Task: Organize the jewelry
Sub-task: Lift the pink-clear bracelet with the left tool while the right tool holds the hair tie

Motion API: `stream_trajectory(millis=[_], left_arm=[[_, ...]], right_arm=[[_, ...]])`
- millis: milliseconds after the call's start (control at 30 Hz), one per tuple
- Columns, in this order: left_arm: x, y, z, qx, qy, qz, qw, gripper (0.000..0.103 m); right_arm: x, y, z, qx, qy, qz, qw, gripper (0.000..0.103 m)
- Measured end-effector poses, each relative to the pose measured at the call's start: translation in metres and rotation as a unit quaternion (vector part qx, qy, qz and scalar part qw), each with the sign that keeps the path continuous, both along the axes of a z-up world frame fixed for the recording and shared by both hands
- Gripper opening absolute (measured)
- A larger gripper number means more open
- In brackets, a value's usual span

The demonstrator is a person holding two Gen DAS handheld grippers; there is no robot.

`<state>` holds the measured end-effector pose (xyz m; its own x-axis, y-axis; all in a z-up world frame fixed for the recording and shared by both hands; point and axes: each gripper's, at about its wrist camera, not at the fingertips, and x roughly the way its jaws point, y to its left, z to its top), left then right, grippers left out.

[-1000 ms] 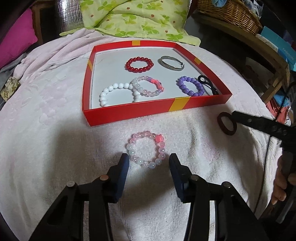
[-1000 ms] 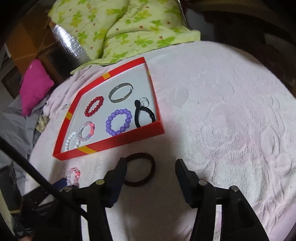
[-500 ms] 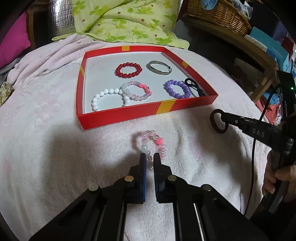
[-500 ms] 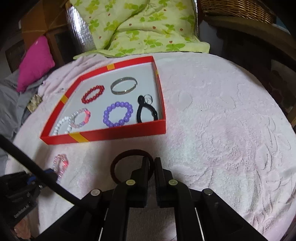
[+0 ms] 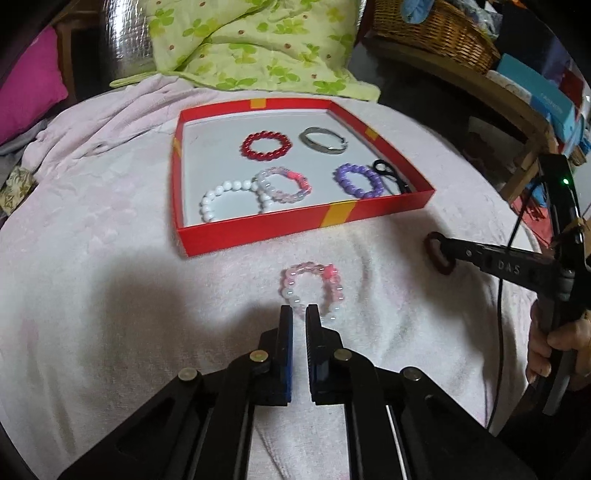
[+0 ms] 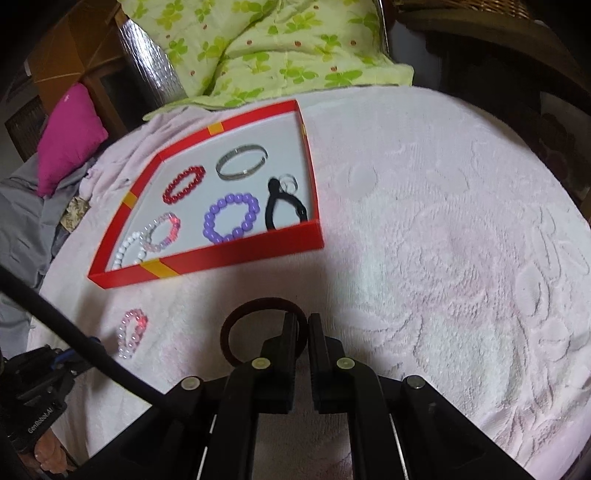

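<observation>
My left gripper (image 5: 299,314) is shut on the near side of a pink and white bead bracelet (image 5: 314,288) and holds it just above the pale pink blanket. The bracelet also shows in the right wrist view (image 6: 132,332). My right gripper (image 6: 303,325) is shut on a dark maroon hair tie (image 6: 251,310), seen from the left wrist view (image 5: 439,254) at the right. A red tray (image 5: 258,232) ahead holds red (image 5: 265,146), white (image 5: 229,199), pink (image 5: 282,184) and purple (image 5: 358,181) bracelets, a silver bangle (image 5: 323,140) and a black tie (image 5: 391,177).
The tray (image 6: 207,258) lies on a pale pink blanket (image 6: 443,240). A green floral quilt (image 5: 251,48) lies behind it, a magenta cushion (image 5: 26,92) at the far left, a wicker basket (image 5: 432,33) on a wooden shelf at the far right.
Both grippers closed from open about a second ago, the left on the pink bracelet and the right on the maroon hair tie. Both have since lifted slightly toward the tray.
</observation>
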<state>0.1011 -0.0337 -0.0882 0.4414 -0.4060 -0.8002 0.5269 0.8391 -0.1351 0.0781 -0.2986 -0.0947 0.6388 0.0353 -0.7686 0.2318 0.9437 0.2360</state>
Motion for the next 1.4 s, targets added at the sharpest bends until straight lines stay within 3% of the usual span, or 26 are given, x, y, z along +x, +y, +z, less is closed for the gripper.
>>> stream_trajectory(millis=[33,100,167,300,433,1100,1400], left_arm=[[0.002,0.001,-0.001,0.003,0.004,0.005,1.0000,0.008],[0.006,0.003,-0.004,0.005,0.018,0.014,0.9997,0.021],[0.007,0.004,-0.004,0.000,0.021,0.022,0.9995,0.044],[0.005,-0.003,-0.001,0.000,0.012,0.016,0.9998,0.046],[0.003,-0.014,-0.005,0.011,0.014,0.010,0.9998,0.055],[-0.006,-0.034,-0.014,0.071,-0.040,0.005,0.9967,0.054],[-0.010,-0.038,-0.013,0.067,-0.042,-0.014,0.9968,0.027]], right_arm=[[0.001,0.001,-0.001,-0.002,0.002,0.000,1.000,0.007],[0.001,0.002,-0.002,-0.006,0.002,0.001,1.000,0.007],[0.002,0.001,-0.002,-0.004,0.003,-0.001,1.000,0.007],[0.003,0.000,-0.003,-0.003,0.003,-0.001,1.000,0.007],[0.003,-0.001,-0.004,0.001,0.001,-0.002,1.000,0.007],[0.000,-0.002,-0.004,0.005,-0.001,-0.001,1.000,0.007],[0.000,-0.002,-0.004,0.004,-0.001,-0.001,1.000,0.007]])
